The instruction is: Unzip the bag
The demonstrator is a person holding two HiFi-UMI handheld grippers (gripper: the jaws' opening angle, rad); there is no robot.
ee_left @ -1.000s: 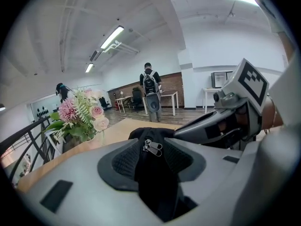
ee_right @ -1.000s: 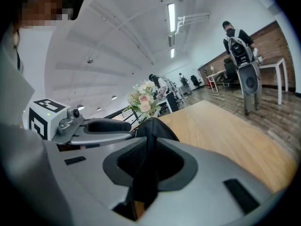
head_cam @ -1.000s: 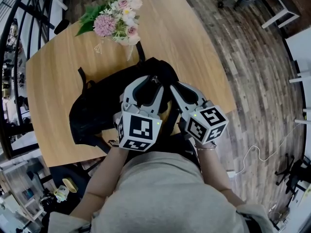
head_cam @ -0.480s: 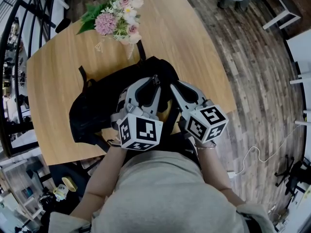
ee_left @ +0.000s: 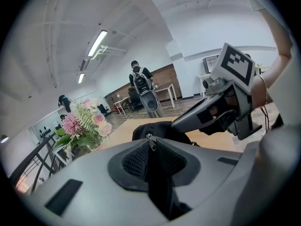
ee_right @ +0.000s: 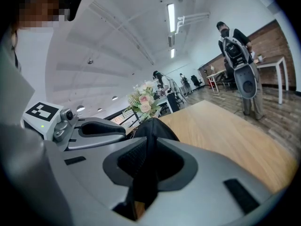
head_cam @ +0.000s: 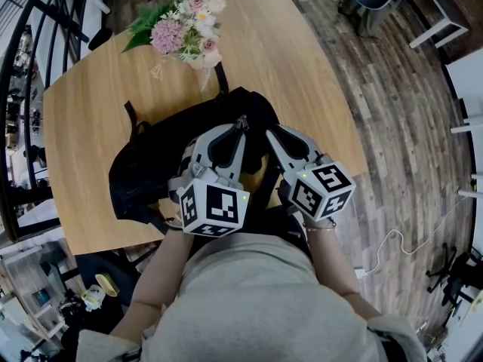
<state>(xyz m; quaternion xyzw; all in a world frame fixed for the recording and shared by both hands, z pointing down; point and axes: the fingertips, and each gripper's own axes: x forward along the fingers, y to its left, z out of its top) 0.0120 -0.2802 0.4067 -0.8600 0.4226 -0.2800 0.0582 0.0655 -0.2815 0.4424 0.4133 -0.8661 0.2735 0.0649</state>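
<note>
**Left tool now pinches the zipper pull; the bag is ready to be opened**

The black bag lies flat on the wooden desk, on the person's side of the bouquet and near it. One thin strap reaches from the bag almost to the flowers. The long axis of the bag goes diagonally: its far-left end lies below and left of the bouquet, near the desk edge, and its other end rises to the right, directly below the bouquet. This higher end, with the strap, points toward the flowers. How the zipper line runs over the cloth, I cannot follow.

Below the bouquet, at this higher end, works the left tool. A second ago its jaws stood wide apart on both sides of the zipper pull. They have just been closing, and now the pads press together on the metal pull and the black cloth under it. I judge that the grasp is finished and the pulling step can begin, probably along the bag toward its lower left end.

A little more to the right of the bouquet, just beside the left tool, is the right tool. Its jaws are clamped on a raised fold of the bag cloth, which should hold the bag in place while the slider travels.
</note>
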